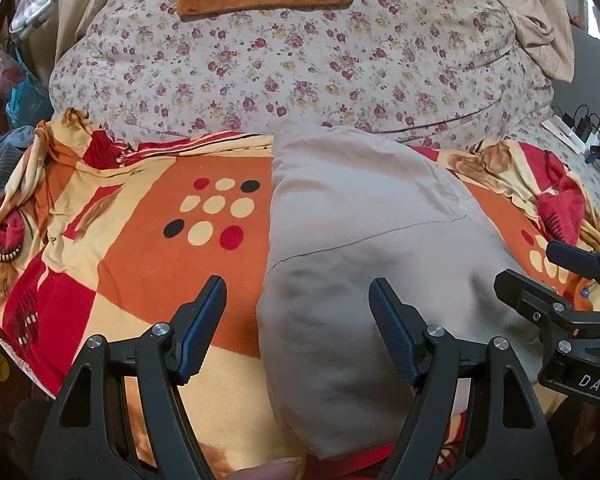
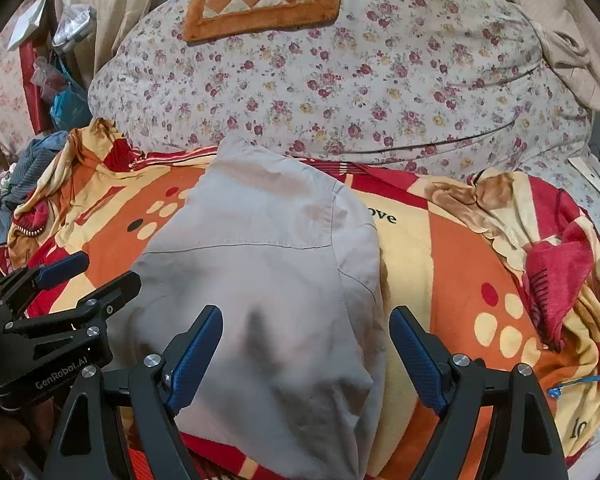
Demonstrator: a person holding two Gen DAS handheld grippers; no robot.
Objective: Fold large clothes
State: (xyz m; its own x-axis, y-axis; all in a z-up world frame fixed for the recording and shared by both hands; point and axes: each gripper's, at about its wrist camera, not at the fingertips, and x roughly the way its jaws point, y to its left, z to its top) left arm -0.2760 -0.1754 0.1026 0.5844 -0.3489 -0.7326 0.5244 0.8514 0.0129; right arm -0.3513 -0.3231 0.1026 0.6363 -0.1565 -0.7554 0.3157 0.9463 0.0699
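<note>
A home bedroom; floral bedsheet [image 1: 300,64], patterned blanket [image 1: 140,220], curtains [image 1: 540,12].

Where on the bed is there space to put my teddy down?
Left of the grey garment, the flat orange blanket is free. Right of it, a smaller patch before the bunched blanket folds. The floral sheet behind is open too.

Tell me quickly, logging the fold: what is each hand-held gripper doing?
Left hand-held gripper: open, holding nothing.
Right hand-held gripper: open, holding nothing.
</note>
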